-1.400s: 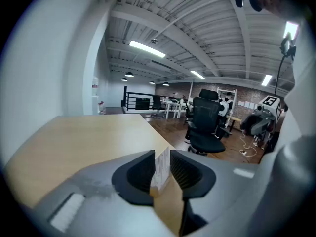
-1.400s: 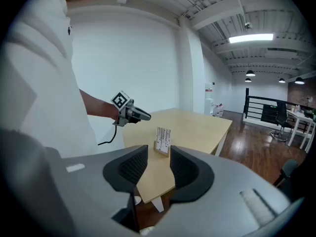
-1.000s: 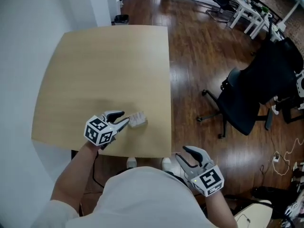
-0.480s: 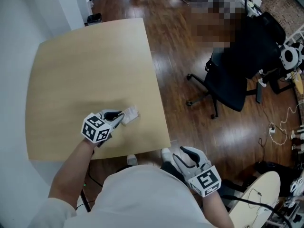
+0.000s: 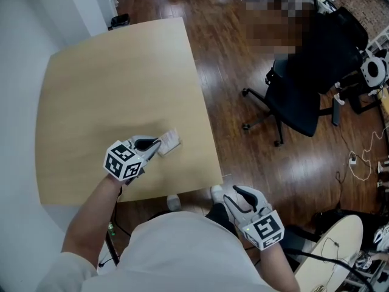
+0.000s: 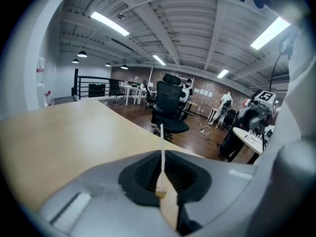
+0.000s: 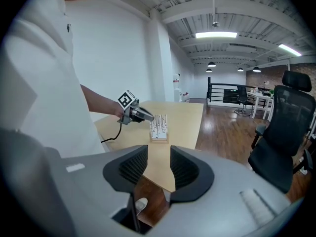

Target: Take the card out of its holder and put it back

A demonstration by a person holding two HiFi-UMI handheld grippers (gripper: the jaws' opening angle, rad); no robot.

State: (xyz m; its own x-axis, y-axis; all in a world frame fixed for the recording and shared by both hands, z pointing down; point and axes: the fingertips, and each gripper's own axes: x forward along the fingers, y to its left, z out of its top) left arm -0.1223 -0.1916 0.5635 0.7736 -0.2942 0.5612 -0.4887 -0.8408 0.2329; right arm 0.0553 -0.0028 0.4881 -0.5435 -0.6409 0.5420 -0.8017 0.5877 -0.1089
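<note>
Now the card (image 5: 171,140) stands in its holder (image 7: 158,138) near the front edge of the pale wood table (image 5: 109,78); my left gripper (image 5: 159,145) has just closed its jaws onto the card. My right gripper (image 5: 239,191) hangs off the table's front corner over dark plank floor (image 5: 243,66), jaws apart and empty. A black office chair (image 5: 304,96) stands right of the table.

- One table (image 5: 109,78) of pale wood.
- One card (image 5: 170,141), near the table's right edge.
- One holder (image 7: 158,138), under the card.
- Two tools: the left tool (image 5: 158,145) and the right tool (image 5: 234,196).
- One black office chair (image 5: 298,96) off the table's right edge.
</note>
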